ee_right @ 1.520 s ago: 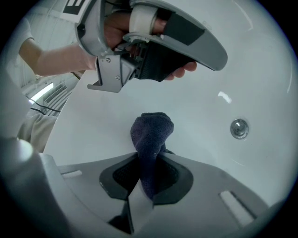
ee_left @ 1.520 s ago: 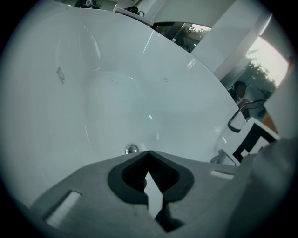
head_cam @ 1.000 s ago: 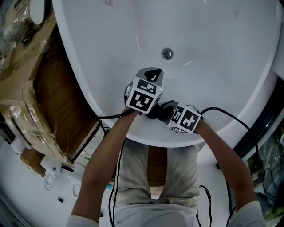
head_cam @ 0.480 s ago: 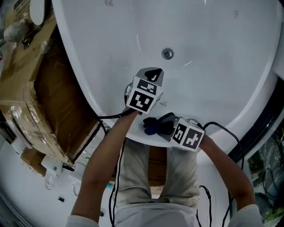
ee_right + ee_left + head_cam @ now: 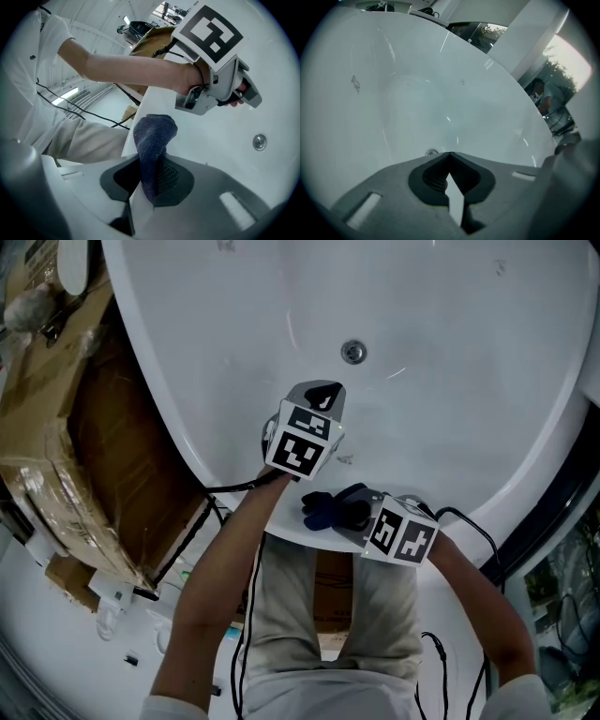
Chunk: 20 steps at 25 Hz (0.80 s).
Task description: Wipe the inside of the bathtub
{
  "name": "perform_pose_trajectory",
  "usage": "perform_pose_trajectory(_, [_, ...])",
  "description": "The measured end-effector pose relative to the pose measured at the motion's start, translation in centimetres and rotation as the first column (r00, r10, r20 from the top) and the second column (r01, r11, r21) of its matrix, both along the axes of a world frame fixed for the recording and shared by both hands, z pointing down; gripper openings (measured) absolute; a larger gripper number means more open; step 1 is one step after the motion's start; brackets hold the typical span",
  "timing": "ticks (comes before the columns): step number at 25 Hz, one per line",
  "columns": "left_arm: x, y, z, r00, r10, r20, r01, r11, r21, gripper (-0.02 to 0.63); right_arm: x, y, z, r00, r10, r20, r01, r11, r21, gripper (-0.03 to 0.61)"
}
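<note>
A white bathtub point(image 5: 441, 381) fills the head view, its drain point(image 5: 352, 352) near the middle. A dark blue cloth point(image 5: 330, 509) rests on the tub's near rim point(image 5: 309, 529). My right gripper point(image 5: 354, 517) is shut on the blue cloth point(image 5: 151, 145), whose bunched end sticks out past the jaws. My left gripper point(image 5: 317, 405) hovers over the tub's inner wall near the rim; its jaws are shut with nothing between them. In the left gripper view point(image 5: 449, 161) the drain point(image 5: 431, 152) shows just beyond the jaw tips.
A large cardboard box point(image 5: 66, 427) wrapped in plastic stands to the left of the tub. Black cables point(image 5: 469, 521) trail from both grippers. The person's legs point(image 5: 328, 634) are against the tub's near side. A dark frame point(image 5: 553, 493) runs along the right.
My right gripper has drawn back toward the person and to the right, pulling the cloth along the near rim. The left gripper has stayed in place.
</note>
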State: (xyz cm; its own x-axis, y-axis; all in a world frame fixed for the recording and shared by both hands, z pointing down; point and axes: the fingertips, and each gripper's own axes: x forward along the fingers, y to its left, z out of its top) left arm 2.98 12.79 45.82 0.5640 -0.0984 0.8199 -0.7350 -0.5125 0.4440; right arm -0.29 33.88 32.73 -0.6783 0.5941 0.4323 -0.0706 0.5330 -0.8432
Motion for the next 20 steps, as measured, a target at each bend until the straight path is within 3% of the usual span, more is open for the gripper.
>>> perform_pose_trajectory(13, [0.2, -0.6, 0.5, 1.000, 0.014, 0.005, -0.014, 1.000, 0.011, -0.002, 3.6, -5.1, 5.4, 0.987, 0.072, -0.141, -0.042, 0.978, 0.204, 0.054])
perform_pose_trajectory(20, [0.6, -0.6, 0.8, 1.000, 0.012, 0.004, -0.012, 1.000, 0.000, -0.002, 6.2, -7.3, 10.9, 0.968, -0.005, -0.252, 0.090, 0.941, 0.327, 0.054])
